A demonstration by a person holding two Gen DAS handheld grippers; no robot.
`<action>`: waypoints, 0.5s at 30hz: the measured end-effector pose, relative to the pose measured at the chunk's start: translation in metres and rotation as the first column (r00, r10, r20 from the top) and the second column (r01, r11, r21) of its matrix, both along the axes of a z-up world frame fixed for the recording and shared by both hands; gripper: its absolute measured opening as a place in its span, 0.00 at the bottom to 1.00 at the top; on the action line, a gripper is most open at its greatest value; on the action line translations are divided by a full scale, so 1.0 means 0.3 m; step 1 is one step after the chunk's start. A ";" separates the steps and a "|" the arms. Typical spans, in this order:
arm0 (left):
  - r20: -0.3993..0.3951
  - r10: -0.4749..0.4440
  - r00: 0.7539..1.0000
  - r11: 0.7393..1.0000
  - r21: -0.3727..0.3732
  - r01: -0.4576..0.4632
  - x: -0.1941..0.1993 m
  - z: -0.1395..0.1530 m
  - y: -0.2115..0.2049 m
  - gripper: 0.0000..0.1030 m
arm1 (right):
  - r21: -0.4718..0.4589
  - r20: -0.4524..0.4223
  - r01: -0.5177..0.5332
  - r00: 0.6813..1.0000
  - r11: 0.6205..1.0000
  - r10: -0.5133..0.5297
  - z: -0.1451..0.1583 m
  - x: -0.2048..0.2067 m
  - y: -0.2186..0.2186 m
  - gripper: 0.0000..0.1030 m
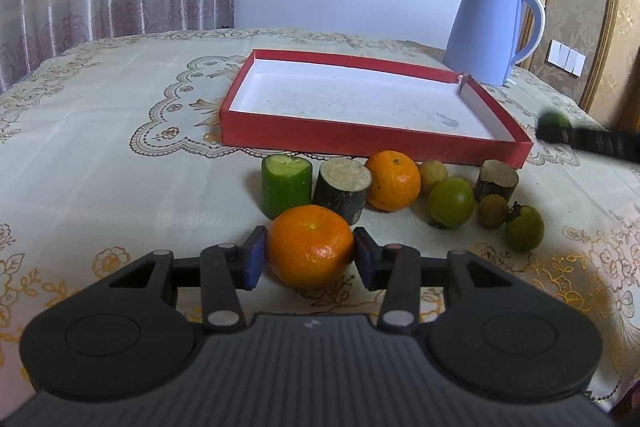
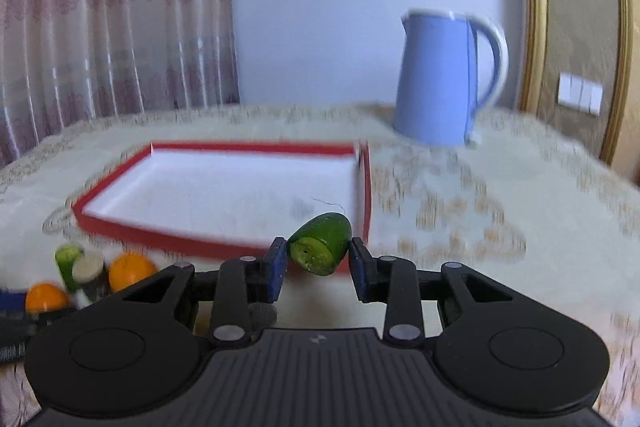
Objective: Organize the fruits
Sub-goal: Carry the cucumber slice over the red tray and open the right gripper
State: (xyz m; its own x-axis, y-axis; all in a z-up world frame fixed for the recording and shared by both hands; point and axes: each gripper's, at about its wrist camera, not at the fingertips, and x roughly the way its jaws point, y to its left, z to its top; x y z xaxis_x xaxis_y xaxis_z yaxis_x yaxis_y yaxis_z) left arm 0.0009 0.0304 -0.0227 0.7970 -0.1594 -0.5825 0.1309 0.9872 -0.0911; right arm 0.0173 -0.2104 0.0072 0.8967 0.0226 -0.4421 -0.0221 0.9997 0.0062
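Observation:
My left gripper (image 1: 310,253) is shut on an orange (image 1: 311,245) that rests on the tablecloth. Behind it lie a green cucumber piece (image 1: 286,191), a dark cut cylinder (image 1: 342,193), a second orange (image 1: 393,180), green fruits (image 1: 450,202) and small brown fruits (image 1: 493,211). My right gripper (image 2: 319,259) is shut on a cut green cucumber piece (image 2: 320,249), held tilted in the air before the near right corner of the red box (image 2: 362,187). That same gripper (image 1: 554,133) shows at the right edge of the left wrist view. The red box (image 1: 376,141) has a bare white inside.
A blue kettle (image 1: 486,27) stands behind the box's right corner, also the blue kettle (image 2: 438,79) in the right wrist view. A patterned tablecloth (image 1: 100,131) covers the table. Curtains hang at the back left and a gold-framed wall panel stands to the right.

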 end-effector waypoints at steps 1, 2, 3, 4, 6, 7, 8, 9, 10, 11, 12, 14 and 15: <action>0.000 -0.001 1.000 1.000 0.001 0.001 0.001 0.000 0.000 0.41 | -0.014 0.011 -0.002 1.000 1.000 0.002 0.009 0.025 0.005 0.32; 0.000 -0.002 1.000 1.000 0.002 0.002 0.000 0.000 -0.001 0.41 | -0.025 0.012 -0.003 1.000 1.000 0.004 0.014 0.058 0.009 0.32; -0.001 -0.002 1.000 1.000 0.002 0.002 0.000 -0.001 0.001 0.41 | -0.029 0.001 -0.005 1.000 1.000 0.005 0.013 0.095 0.012 0.32; -0.003 -0.001 1.000 1.000 0.001 0.001 0.000 0.000 0.003 0.41 | -0.022 -0.019 -0.008 1.000 1.000 0.007 0.008 0.136 0.010 0.32; -0.004 -0.002 1.000 1.000 0.000 0.002 0.000 0.001 0.004 0.41 | -0.004 -0.066 -0.011 0.998 1.000 0.010 -0.011 0.221 0.005 0.32; -0.005 -0.003 1.000 1.000 -0.001 0.003 0.002 0.001 0.006 0.41 | -0.009 -0.082 -0.006 0.997 1.000 0.005 -0.022 0.254 0.007 0.32; -0.007 -0.005 1.000 1.000 -0.003 0.005 0.004 0.001 0.006 0.41 | -0.021 -0.095 0.001 0.995 1.000 -0.003 -0.036 0.285 0.011 0.32; -0.009 -0.007 1.000 1.000 -0.004 0.007 0.005 0.000 0.006 0.41 | -0.032 -0.104 0.004 0.995 0.999 -0.008 -0.050 0.306 0.017 0.32; -0.011 -0.009 1.000 1.000 -0.005 0.009 0.008 0.000 0.007 0.41 | -0.041 -0.115 0.005 0.993 0.999 -0.009 -0.062 0.328 0.020 0.32; -0.013 -0.011 1.000 1.000 -0.005 0.011 0.010 -0.001 0.007 0.41 | -0.046 -0.127 0.001 0.992 0.999 -0.007 -0.074 0.346 0.025 0.32; -0.014 -0.012 1.000 1.000 -0.005 0.012 0.010 -0.001 0.006 0.41 | -0.049 -0.137 -0.001 0.991 0.999 -0.006 -0.085 0.359 0.031 0.32; -0.014 -0.016 1.000 1.000 -0.007 0.016 0.013 0.001 0.005 0.41 | -0.051 -0.157 -0.006 0.988 0.999 -0.002 -0.103 0.378 0.033 0.32; -0.015 -0.018 1.000 1.000 -0.007 0.018 0.016 0.000 0.004 0.41 | -0.058 -0.166 -0.015 0.986 0.998 0.005 -0.111 0.384 0.039 0.32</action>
State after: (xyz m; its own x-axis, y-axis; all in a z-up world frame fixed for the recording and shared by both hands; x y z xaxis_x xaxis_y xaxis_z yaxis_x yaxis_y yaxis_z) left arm 0.0056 0.0316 -0.0227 0.7854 -0.1773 -0.5931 0.1470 0.9841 -0.0995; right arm 0.1326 -0.1986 -0.0260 0.8105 0.0005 -0.5857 -0.0353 0.9982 -0.0479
